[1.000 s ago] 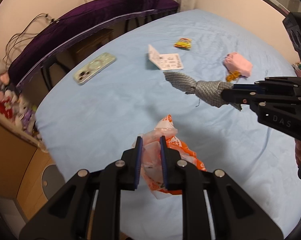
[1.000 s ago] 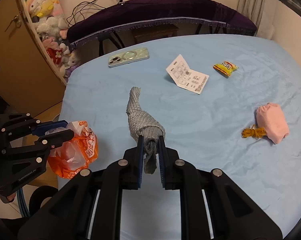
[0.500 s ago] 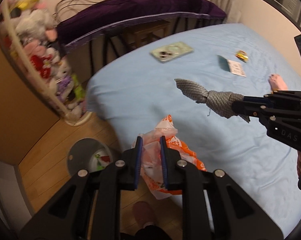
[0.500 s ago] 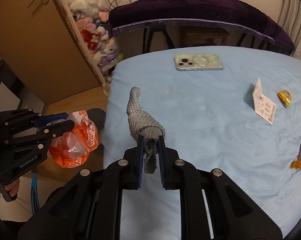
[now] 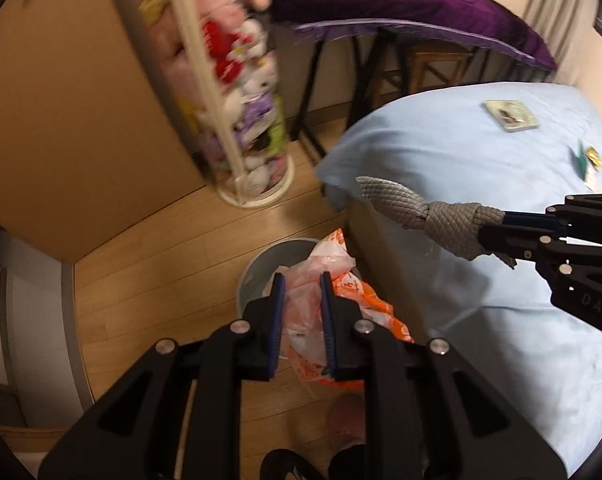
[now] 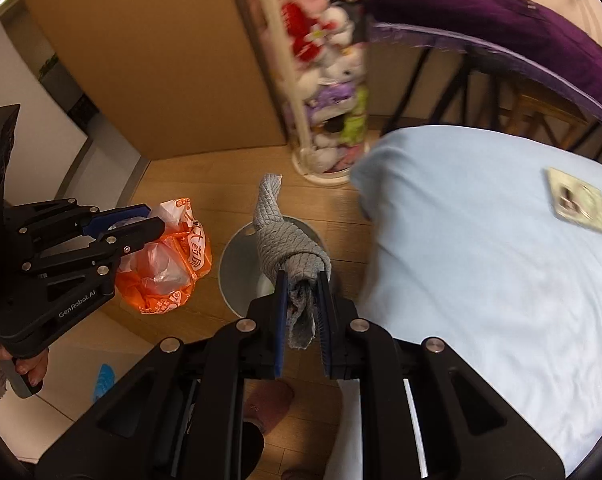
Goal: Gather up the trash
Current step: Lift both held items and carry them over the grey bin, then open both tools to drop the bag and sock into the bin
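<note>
L gripper (image 5: 301, 320) clamps orange bag (image 5: 341, 308), over bin (image 5: 261, 268) | R gripper (image 6: 303, 316) clamps knotted grey cloth (image 6: 289, 240), above bin | risk: off-centre release lands trash on floor

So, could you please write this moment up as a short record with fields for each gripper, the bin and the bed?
left gripper: shut on a crumpled orange and clear plastic bag, above the bin in its own view
right gripper: shut on a knotted grey quilted cloth, over the bin's opening in its own view
bin: round grey waste bin on the wooden floor, beside the bed
bed: light blue sheet, with a pale green phone lying on it
</note>
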A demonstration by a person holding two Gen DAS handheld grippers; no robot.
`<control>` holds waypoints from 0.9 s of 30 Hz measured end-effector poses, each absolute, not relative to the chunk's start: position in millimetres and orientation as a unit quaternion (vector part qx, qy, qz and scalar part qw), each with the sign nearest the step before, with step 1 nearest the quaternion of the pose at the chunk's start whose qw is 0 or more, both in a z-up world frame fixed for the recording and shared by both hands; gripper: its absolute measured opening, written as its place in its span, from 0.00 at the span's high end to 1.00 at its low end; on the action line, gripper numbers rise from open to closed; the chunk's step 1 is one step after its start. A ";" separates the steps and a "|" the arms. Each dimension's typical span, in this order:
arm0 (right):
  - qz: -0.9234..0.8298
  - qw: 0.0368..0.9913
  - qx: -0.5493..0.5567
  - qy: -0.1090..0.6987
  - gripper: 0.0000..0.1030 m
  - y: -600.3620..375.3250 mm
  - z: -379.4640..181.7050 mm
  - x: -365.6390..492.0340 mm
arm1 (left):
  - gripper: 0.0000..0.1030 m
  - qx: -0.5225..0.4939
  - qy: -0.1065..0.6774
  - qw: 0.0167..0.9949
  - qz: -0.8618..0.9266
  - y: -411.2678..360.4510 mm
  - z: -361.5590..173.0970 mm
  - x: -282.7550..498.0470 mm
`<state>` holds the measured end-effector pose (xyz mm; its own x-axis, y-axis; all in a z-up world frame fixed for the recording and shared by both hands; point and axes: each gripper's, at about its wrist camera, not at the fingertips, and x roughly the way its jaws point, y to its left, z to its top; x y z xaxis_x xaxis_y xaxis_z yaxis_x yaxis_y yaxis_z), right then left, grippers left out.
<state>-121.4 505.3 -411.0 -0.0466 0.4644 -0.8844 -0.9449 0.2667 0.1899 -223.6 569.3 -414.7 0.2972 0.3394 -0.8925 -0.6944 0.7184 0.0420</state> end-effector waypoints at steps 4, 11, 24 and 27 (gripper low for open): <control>0.551 0.628 -0.277 0.474 0.87 548.5 -441.1 -138.3 | 0.83 -0.197 0.496 0.775 0.338 597.7 -446.8 -235.4; 0.539 0.613 -0.300 0.494 0.87 594.6 -497.5 -156.0 | 0.81 -0.229 0.498 0.767 0.334 637.0 -508.7 -240.2; 0.521 0.612 -0.324 0.500 0.64 611.3 -523.6 -154.6 | 0.29 -0.226 0.516 0.760 0.324 649.6 -542.2 -239.4; 0.512 0.615 -0.324 0.505 0.64 605.5 -519.1 -147.2 | 0.29 -0.224 0.520 0.761 0.317 645.6 -536.2 -234.9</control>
